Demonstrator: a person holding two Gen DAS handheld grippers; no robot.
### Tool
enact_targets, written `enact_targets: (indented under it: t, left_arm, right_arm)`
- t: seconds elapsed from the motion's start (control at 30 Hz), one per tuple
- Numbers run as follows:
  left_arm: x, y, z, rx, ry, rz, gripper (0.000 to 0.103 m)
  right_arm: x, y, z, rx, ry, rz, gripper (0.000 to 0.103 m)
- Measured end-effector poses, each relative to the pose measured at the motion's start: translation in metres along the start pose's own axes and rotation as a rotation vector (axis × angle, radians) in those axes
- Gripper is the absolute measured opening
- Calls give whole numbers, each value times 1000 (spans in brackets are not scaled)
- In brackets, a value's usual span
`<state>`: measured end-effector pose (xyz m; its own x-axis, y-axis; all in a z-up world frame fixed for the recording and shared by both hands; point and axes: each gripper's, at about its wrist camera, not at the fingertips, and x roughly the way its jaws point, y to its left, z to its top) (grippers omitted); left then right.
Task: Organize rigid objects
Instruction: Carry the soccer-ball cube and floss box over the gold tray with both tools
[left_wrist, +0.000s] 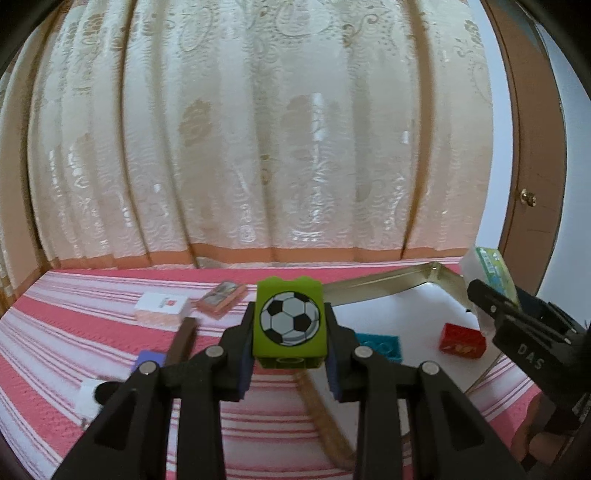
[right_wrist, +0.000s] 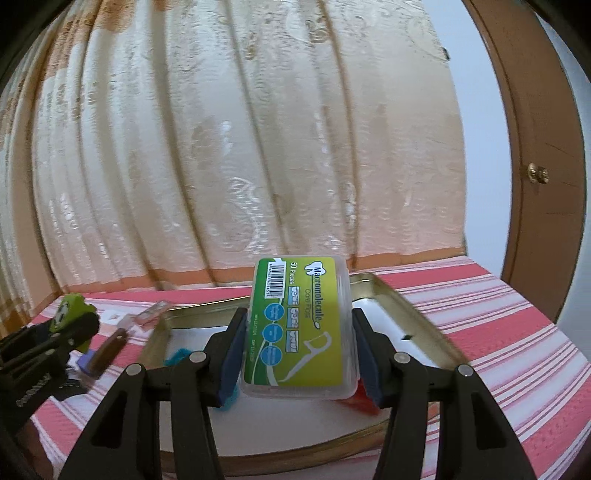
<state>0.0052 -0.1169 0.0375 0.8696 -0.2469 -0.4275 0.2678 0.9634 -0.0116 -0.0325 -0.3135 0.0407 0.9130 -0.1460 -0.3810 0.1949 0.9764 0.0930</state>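
My left gripper (left_wrist: 290, 332) is shut on a green toy brick with a football picture (left_wrist: 290, 319), held above the striped cloth left of a metal tray (left_wrist: 373, 286). My right gripper (right_wrist: 297, 341) is shut on a clear floss-pick box with a green label (right_wrist: 301, 325), held above the tray (right_wrist: 391, 295). A teal brick (left_wrist: 382, 347) and a red brick (left_wrist: 461, 341) lie on the tray's white floor. In the right wrist view the teal brick (right_wrist: 177, 356) and the red brick (right_wrist: 360, 400) are partly hidden behind the fingers.
On the pink striped cloth (left_wrist: 92, 332) left of the tray lie a white box (left_wrist: 162, 308), a small pink-framed case (left_wrist: 221, 297), a brown stick (left_wrist: 183, 341), a purple block (left_wrist: 149, 360) and a white piece (left_wrist: 88, 400). A curtain hangs behind; a wooden door (right_wrist: 546, 147) stands right.
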Motion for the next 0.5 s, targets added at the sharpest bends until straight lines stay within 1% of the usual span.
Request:
enact_targets:
  t: [0.27,0.43,0.5]
  left_arm:
    - [17,-32,3,25,19,-48,30]
    - [28,-49,1,39,41,-60,30]
    - [34,-55,0,40,58,-67,30]
  right_arm:
    - [11,-36,3,13,25,-72,57]
    - [22,-55,5,48,58,-83,57]
    - [27,-56,6,38,63,-93,57]
